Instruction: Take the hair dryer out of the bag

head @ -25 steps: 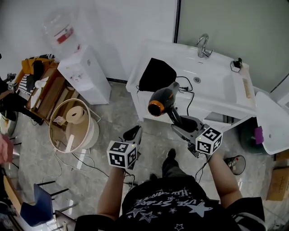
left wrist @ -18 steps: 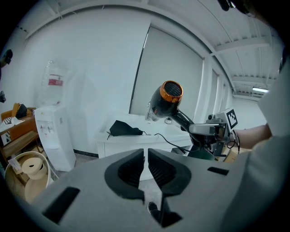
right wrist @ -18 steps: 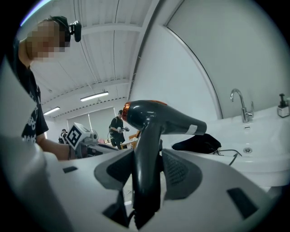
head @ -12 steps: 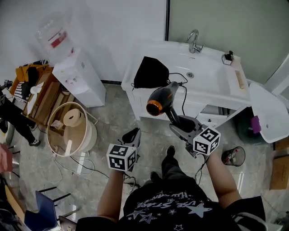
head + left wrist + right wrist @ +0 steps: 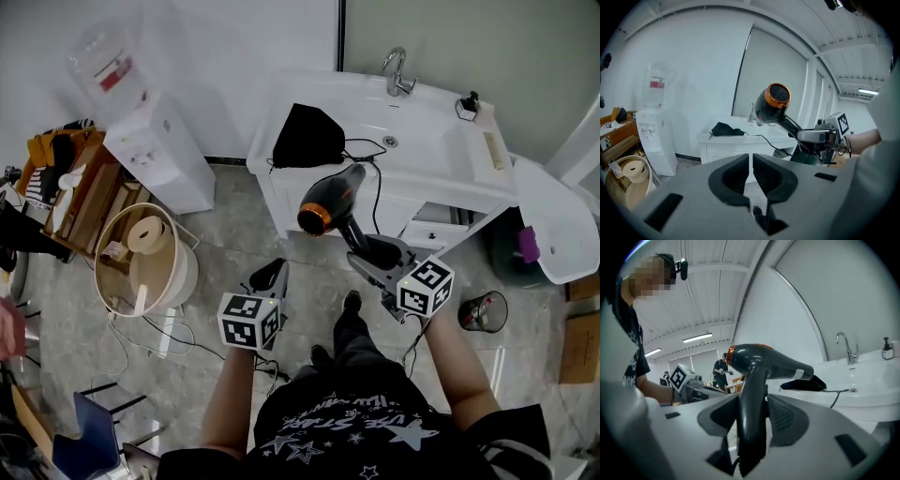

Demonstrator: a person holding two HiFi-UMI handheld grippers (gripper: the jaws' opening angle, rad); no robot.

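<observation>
right tool [image 5: 371, 256] grips hair dryer [image 5: 327, 202] | left tool [image 5: 272, 277] closed, empty | bag [image 5: 305, 141] on sink [image 5: 439, 152]

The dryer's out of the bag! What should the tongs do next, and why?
Probably set the dryer on the sink beside the bag: the right tongs hold it by the handle in mid-air, and its cord runs back there.

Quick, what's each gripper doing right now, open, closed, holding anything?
Left gripper: closed, nothing between its jaws.
Right gripper: closed on the handle of the hair dryer.
</observation>
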